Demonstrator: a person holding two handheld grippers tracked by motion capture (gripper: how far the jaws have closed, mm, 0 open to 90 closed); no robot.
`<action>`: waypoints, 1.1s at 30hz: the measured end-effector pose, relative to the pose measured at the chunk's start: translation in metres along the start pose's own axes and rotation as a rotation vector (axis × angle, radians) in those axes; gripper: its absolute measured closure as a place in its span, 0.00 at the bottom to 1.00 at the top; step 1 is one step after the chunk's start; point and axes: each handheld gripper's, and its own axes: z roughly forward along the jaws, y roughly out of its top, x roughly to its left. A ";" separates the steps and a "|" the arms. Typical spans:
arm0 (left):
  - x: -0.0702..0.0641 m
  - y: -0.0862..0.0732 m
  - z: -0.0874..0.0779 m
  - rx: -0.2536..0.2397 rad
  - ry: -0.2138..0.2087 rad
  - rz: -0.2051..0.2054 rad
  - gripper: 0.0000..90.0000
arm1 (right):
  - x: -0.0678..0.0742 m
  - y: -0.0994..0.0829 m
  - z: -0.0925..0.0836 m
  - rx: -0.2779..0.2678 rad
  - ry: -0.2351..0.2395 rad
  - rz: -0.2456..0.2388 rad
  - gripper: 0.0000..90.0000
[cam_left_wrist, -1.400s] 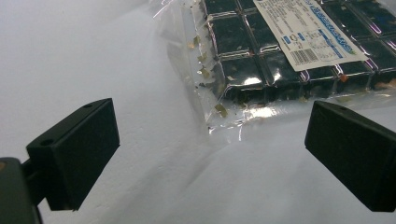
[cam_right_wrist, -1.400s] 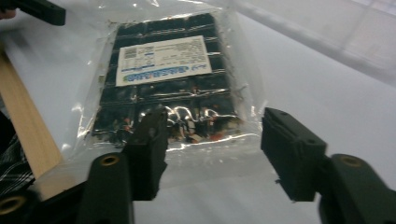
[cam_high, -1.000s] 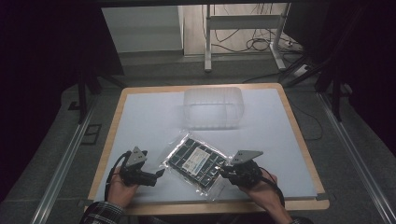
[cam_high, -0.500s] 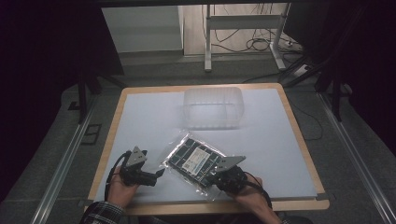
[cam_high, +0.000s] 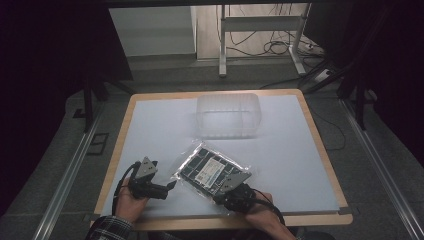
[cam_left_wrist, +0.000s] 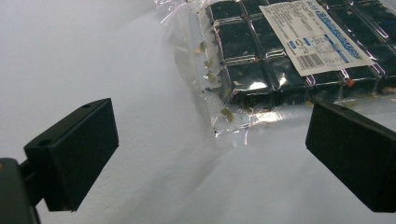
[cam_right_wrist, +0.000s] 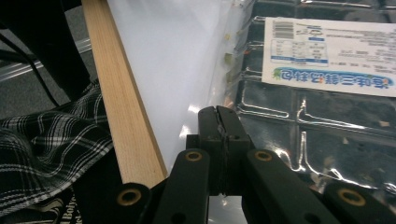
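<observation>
Right gripper (cam_right_wrist: 219, 122), jaws pressed together on the clear edge of the packet (cam_high: 214, 168) lying flat near the front of the white table (cam_high: 300, 165); the thin, slippery film likely wants a hold on its sealed border; left gripper (cam_left_wrist: 210, 154) gapes wide, just beside the packet's corner.

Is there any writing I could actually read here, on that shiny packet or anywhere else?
White label on the clear packet of dark squares: blue print, seen upside down, too blurred to read.
The label's barcodes and small print: too small to read.
Letters on dark cloth at the right gripper view's bottom edge: cut off, perhaps "Boly", not certain.
Nothing else bears text.
</observation>
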 end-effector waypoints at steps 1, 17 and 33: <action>0.000 0.000 0.000 -0.001 0.001 0.000 0.02 | 0.000 0.000 0.000 0.002 0.000 -0.003 0.99; 0.000 0.001 -0.004 -0.028 0.007 0.000 0.02 | -0.010 -0.003 -0.005 0.023 -0.034 0.015 0.99; 0.000 0.002 -0.005 -0.042 0.007 0.006 0.02 | -0.026 -0.008 -0.011 0.029 -0.120 0.059 0.99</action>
